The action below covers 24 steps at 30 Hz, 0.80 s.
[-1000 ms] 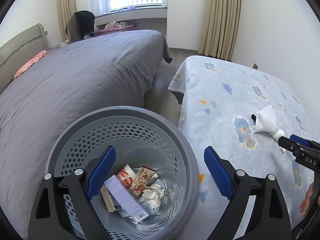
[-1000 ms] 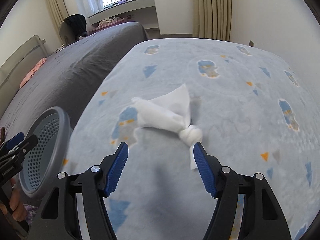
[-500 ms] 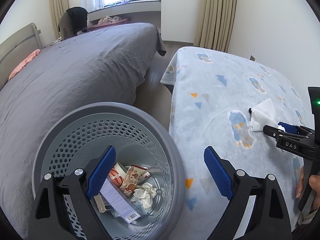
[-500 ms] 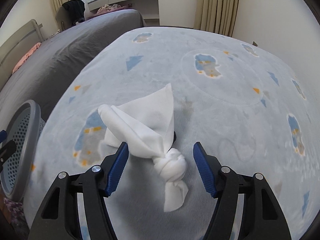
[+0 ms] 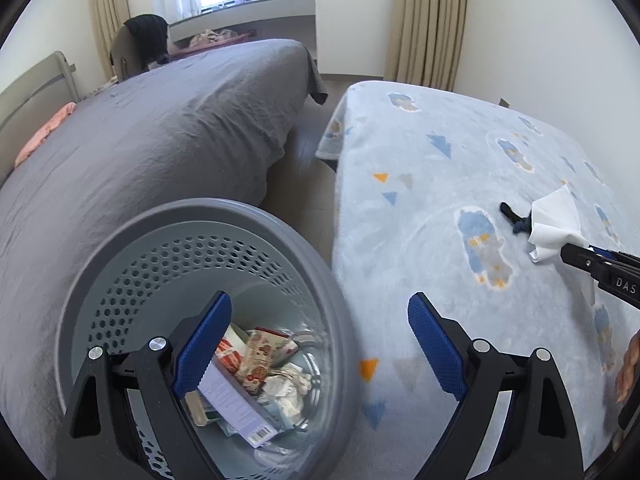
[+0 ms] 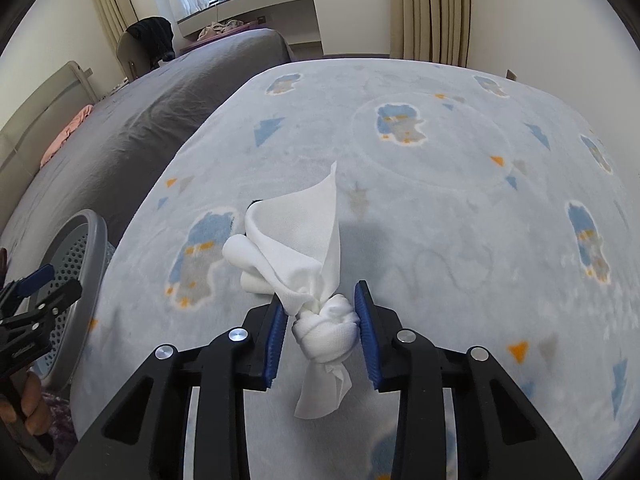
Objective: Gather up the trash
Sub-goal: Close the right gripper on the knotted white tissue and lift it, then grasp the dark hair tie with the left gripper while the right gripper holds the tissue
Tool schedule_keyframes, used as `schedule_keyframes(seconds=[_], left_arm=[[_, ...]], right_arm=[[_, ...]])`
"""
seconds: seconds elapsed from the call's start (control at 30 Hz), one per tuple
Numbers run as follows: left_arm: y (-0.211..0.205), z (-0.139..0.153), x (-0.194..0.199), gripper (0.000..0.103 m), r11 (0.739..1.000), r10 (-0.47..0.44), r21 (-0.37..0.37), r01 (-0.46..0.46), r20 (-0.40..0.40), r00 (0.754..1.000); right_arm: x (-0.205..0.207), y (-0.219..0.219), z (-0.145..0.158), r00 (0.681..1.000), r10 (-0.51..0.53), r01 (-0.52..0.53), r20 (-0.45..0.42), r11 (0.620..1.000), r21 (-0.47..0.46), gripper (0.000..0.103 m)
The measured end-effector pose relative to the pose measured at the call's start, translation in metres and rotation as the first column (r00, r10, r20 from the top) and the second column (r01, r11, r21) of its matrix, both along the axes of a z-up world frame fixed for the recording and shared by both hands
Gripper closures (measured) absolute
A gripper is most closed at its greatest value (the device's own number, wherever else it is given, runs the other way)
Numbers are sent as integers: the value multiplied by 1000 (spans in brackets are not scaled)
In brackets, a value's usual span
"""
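White tissue [image 6: 298, 248], twisted and tied into a knot near one end, lies on the pale blue patterned blanket [image 6: 440, 208] of the smaller bed, with a small dark object [image 5: 514, 218] just behind it. The right hand-held gripper [image 6: 322, 320] has its blue pads either side of that knot; its jaws have just been closing and now look pressed against the knot on both sides. The knot is the firmest, thickest part of the tissue, so gripping there probably gives a steadier hold than the loose flap above it. The tissue still rests on the blanket, not yet lifted. To the left, the grey perforated waste basket [image 5: 120, 264] sits between this bed and the larger bed with the grey sheet [image 5: 140, 152], and already holds wrappers, crumpled paper and a small purple box [image 5: 236, 408]. The left hand-held gripper [image 5: 318, 344] hangs over the basket's mouth with its jaws wide apart and nothing between them, one pad over the trash and the other over the blanket, likely staying near the basket to steady or present it for the drop.
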<state>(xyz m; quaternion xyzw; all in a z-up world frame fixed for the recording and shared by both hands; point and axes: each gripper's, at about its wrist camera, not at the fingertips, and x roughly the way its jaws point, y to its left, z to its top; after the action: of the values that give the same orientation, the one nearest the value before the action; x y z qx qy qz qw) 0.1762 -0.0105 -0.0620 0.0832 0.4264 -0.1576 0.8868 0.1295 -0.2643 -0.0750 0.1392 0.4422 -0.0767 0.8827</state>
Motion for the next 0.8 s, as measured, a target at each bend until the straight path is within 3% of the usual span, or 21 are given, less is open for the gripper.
schedule_keyframes(seconds=[0.33,0.8], left_arm=[[-40,6,-9,15,998,-60,-16,60,-3,998],[-165,-10,7,15,988,-152,6,152,-60,987]], right_arm=[[-39,-39,15,998,-50,48,39,998,40,71],[-65,-95,11,993,-92,81,78,988,131,71]])
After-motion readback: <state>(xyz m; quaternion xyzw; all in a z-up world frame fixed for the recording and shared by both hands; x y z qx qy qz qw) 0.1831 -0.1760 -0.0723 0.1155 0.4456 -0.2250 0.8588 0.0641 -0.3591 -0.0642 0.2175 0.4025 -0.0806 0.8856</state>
